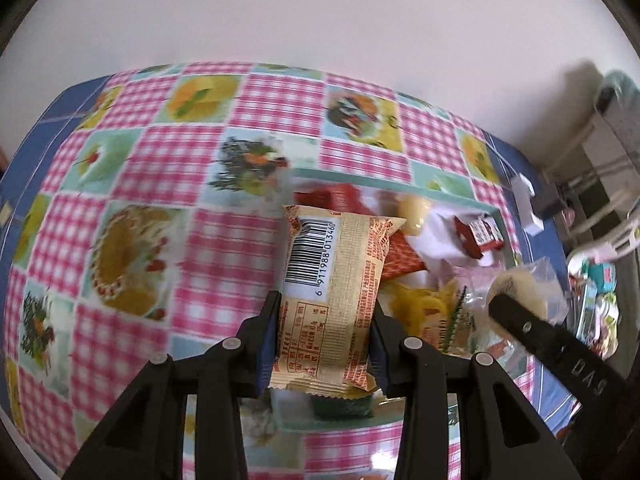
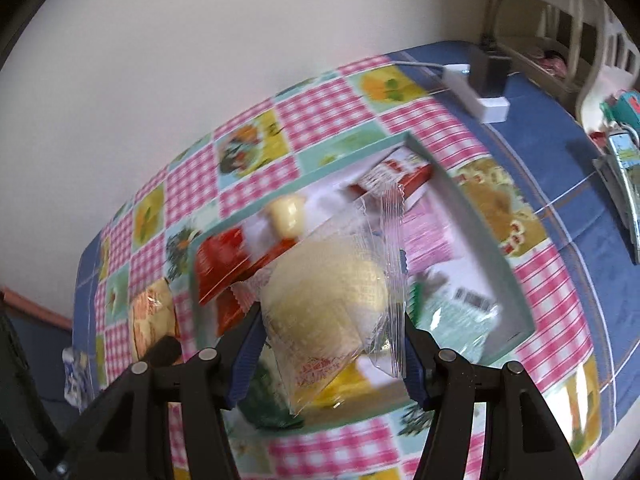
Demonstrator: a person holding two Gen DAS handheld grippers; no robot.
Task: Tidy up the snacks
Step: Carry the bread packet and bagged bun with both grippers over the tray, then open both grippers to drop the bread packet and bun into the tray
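Observation:
My left gripper (image 1: 326, 320) is shut on a tan snack packet (image 1: 332, 280) with a barcode, held over the left edge of a teal-rimmed box (image 1: 400, 186). In the right wrist view, my right gripper (image 2: 330, 320) is shut on a round pale cake in a clear wrapper (image 2: 328, 296), above the same box (image 2: 480, 232). The box holds red packets (image 2: 224, 260), a small yellow cup (image 2: 286, 212), a pink packet (image 2: 428, 228) and a green-white packet (image 2: 456, 308). A right gripper finger (image 1: 520, 324) and the cake (image 1: 516, 284) show at the right of the left wrist view.
A pink checked tablecloth with food pictures (image 1: 140, 200) covers the table, against a white wall. A white power strip (image 2: 480, 96) and a black box (image 2: 490, 72) lie at the far right corner. A white chair (image 2: 600, 60) and more packets (image 2: 624, 160) are beyond the right edge.

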